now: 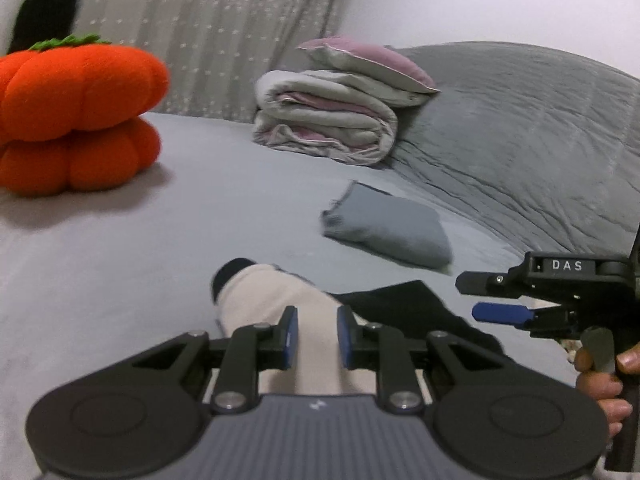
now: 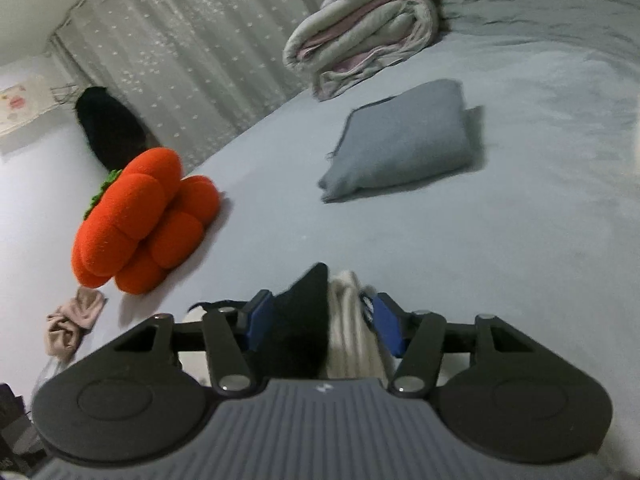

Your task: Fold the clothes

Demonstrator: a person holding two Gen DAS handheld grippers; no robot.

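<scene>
A cream and black garment [image 1: 280,300] lies bunched on the grey bed sheet [image 1: 120,280] right in front of me. My left gripper [image 1: 317,336] is shut on its cream part, which fills the gap between the blue pads. In the right wrist view my right gripper [image 2: 320,324] is shut on a thick bunch of the same garment [image 2: 344,320], black cloth on the left and cream on the right. The right gripper [image 1: 488,300] also shows at the right edge of the left view, held by a hand [image 1: 604,384]. A folded grey-blue garment [image 1: 388,232] [image 2: 400,140] lies farther out.
Two stacked orange pumpkin cushions [image 1: 76,120] [image 2: 140,224] sit at the left. A folded quilt [image 1: 324,120] with a pink pillow [image 1: 368,64] stands at the back, beside a rumpled grey duvet [image 1: 520,140]. A small beige cloth [image 2: 74,326] lies near the cushions. A curtain [image 1: 208,20] hangs behind.
</scene>
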